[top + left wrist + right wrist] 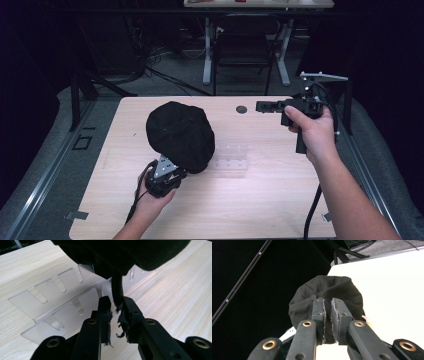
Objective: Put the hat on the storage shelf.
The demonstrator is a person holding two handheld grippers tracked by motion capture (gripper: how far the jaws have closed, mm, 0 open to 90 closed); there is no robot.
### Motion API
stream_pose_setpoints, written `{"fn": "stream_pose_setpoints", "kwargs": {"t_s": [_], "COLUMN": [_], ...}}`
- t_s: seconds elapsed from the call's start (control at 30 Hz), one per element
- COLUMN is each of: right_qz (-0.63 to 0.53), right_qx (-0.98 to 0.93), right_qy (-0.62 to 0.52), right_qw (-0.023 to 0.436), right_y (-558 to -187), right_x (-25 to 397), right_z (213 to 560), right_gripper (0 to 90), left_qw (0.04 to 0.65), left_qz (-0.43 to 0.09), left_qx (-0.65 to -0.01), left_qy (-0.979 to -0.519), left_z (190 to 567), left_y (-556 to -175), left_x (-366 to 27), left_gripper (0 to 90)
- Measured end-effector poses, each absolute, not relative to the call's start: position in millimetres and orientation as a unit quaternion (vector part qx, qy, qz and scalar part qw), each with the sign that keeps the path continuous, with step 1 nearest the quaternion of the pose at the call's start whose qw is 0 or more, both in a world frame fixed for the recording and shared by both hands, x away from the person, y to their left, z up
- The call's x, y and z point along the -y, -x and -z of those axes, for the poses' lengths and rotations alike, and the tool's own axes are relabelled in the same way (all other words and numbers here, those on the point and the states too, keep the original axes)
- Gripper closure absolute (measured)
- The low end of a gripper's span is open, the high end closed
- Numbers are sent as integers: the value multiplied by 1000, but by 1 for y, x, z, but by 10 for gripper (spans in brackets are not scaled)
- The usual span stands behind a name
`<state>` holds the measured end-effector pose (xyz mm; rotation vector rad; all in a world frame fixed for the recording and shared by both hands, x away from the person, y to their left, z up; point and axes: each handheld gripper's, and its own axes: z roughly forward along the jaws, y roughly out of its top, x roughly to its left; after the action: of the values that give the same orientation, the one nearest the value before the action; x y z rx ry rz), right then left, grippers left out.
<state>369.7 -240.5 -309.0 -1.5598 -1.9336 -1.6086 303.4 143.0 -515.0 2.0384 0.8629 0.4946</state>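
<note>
Where grey floor rings it, pale wooden table [260, 200] under black cap [180, 134].

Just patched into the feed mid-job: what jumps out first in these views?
The black cap, held up over the middle of the wooden table by the left gripper, whose jaws pinch a strip of its fabric. Right beneath it lies a clear acrylic slotted stand. The right gripper hovers apart over the table's far right, jaws close together and holding nothing.
</note>
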Motion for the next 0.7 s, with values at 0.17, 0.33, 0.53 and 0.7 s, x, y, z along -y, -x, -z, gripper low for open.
{"fn": "stream_pose_setpoints", "kwargs": {"t_s": [0.17, 0.33, 0.53, 0.7], "right_qz": [538, 534, 515, 499], "right_qx": [651, 653, 665, 674], "right_qy": [529, 532, 539, 545], "right_qw": [87, 77, 44, 5], "right_y": [-367, -363, -355, -346], "right_x": [246, 250, 254, 255], "right_z": [311, 314, 321, 333], "right_gripper": [804, 799, 791, 786], "left_qw": [431, 436, 433, 439], "left_qz": [-196, -198, -194, -190], "left_qx": [-354, -364, -389, -409], "left_qy": [-807, -799, -789, -777], "left_z": [515, 515, 521, 528], "left_y": [-301, -297, -295, -296], "left_x": [-153, -167, -187, -201], "left_gripper": [663, 606, 576, 534]}}
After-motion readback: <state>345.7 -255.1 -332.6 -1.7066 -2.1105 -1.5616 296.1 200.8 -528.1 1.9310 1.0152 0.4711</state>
